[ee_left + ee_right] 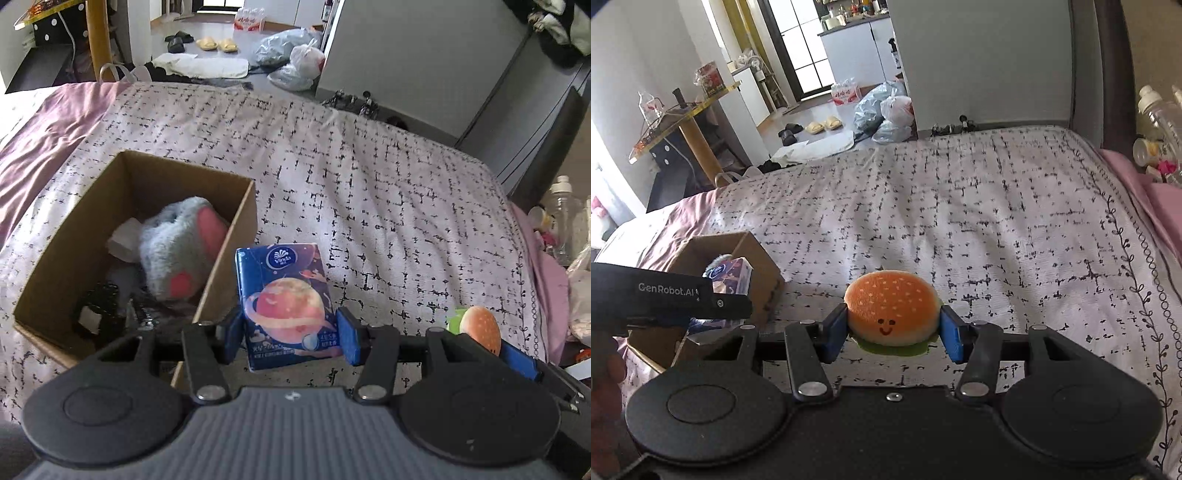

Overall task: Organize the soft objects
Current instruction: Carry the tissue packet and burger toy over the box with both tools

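Note:
My left gripper (pixel 290 336) is shut on a blue Vinda tissue pack (pixel 284 299) with a planet print, held above the bed just right of an open cardboard box (pixel 236 229). The box holds a grey and pink plush toy (pixel 181 247) and some dark items. My right gripper (pixel 893 334) is shut on a plush hamburger (pixel 892 306) with a smiley face, held over the bedspread. The hamburger also shows in the left wrist view (pixel 480 328). The box (pixel 764 273) and tissue pack (pixel 733 275) show at the left of the right wrist view.
A patterned white bedspread (pixel 960 221) covers the bed, with pink sheet (pixel 48 122) at the left. Bottles (pixel 1156 110) stand by the bed's right side. Plastic bags (pixel 886 110) and slippers (pixel 822 123) lie on the floor beyond.

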The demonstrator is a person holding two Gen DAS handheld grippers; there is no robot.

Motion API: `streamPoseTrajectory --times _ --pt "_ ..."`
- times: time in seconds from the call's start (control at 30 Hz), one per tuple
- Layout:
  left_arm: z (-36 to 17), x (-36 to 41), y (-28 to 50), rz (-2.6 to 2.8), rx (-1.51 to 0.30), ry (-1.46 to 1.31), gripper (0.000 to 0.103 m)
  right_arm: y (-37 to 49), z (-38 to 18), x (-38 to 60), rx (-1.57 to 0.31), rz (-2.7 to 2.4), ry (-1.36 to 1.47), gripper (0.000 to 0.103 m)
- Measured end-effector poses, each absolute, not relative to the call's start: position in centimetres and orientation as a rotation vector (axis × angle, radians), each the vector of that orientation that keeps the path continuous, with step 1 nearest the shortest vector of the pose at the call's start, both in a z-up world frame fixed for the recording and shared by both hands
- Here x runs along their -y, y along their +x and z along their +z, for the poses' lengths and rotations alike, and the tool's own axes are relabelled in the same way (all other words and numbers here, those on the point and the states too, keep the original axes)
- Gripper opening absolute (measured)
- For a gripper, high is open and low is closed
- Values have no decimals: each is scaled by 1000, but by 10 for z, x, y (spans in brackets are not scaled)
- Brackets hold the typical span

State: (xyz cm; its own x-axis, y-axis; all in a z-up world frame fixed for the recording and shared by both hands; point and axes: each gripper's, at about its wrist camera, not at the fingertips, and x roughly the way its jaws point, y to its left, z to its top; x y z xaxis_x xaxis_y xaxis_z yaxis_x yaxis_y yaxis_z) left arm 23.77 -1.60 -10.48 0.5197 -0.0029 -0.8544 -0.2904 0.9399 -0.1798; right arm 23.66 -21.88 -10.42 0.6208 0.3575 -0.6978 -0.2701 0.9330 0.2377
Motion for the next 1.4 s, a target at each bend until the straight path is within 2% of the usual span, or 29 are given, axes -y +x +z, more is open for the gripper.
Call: streamPoseTrajectory --times 0.83,1.4 --pt "-65 -72 193 240 -869 -416 52 219 -56 170 -754 443 152 52" --pt "-93 -124 188 254 -923 -499 52 225 -55 113 -782 487 100 52"
